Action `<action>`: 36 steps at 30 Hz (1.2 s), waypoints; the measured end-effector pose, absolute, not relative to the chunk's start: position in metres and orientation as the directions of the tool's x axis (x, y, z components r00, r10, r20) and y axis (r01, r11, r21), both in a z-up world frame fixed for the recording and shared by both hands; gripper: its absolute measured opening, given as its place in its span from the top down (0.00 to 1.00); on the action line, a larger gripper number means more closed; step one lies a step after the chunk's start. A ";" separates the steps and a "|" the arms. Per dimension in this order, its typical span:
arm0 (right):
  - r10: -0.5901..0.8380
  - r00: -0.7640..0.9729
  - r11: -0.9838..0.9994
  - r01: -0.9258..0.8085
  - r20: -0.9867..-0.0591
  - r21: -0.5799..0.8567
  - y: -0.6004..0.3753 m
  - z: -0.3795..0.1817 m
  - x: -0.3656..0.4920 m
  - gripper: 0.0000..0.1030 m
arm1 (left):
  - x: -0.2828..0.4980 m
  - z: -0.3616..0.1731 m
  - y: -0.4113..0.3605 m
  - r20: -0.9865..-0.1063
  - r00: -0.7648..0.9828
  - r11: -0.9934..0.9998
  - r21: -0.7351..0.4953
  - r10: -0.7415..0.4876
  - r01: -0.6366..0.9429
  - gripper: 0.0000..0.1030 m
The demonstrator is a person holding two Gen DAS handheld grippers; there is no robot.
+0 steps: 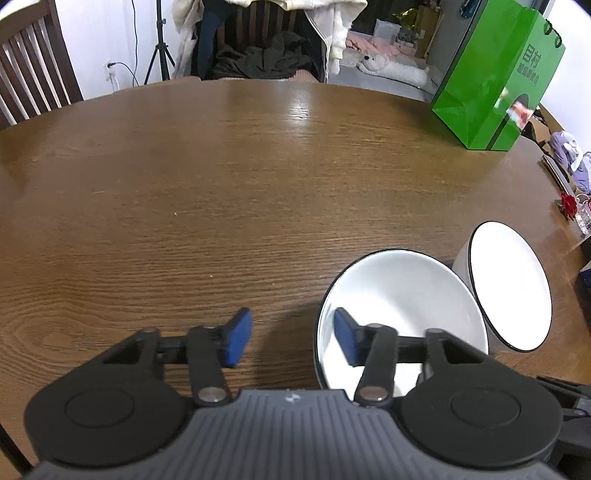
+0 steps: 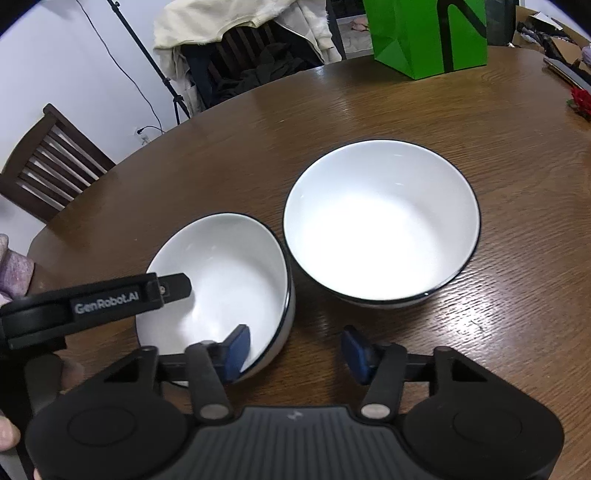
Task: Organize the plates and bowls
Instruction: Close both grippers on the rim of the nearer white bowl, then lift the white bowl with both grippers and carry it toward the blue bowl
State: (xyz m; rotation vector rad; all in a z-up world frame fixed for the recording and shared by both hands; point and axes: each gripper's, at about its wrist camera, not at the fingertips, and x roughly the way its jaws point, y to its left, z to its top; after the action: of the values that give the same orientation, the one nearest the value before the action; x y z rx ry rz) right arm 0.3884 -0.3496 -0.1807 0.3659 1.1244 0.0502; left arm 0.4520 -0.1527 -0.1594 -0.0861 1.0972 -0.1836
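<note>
Glossy ceramic bowls (image 2: 380,221), grained wooden table (image 2: 517,184)

Two white bowls (image 2: 380,221) (image 2: 221,280), one green bag (image 2: 428,33), two chairs (image 2: 48,166) (image 2: 251,48).
</note>
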 end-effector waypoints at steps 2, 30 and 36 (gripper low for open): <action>0.231 0.432 0.937 0.141 -0.871 0.319 -0.349 -0.182 0.391 0.56 | 0.454 -0.160 -0.152 -0.875 0.436 0.978 -0.180 -0.208 0.106 0.58; 0.254 0.428 0.939 0.107 -0.867 0.328 -0.340 -0.190 0.397 0.81 | 0.453 -0.160 -0.159 -0.855 0.431 0.956 -0.235 -0.289 0.175 0.87; 0.259 0.432 0.941 0.089 -0.864 0.326 -0.340 -0.185 0.397 0.81 | 0.450 -0.156 -0.159 -0.852 0.443 0.958 -0.226 -0.281 0.174 0.87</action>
State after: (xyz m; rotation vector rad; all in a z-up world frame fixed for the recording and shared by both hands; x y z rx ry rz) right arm 0.3966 -0.3396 -0.1854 0.3477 1.1249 0.1084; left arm 0.4497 -0.1593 -0.1562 -0.1099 1.0763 -0.2831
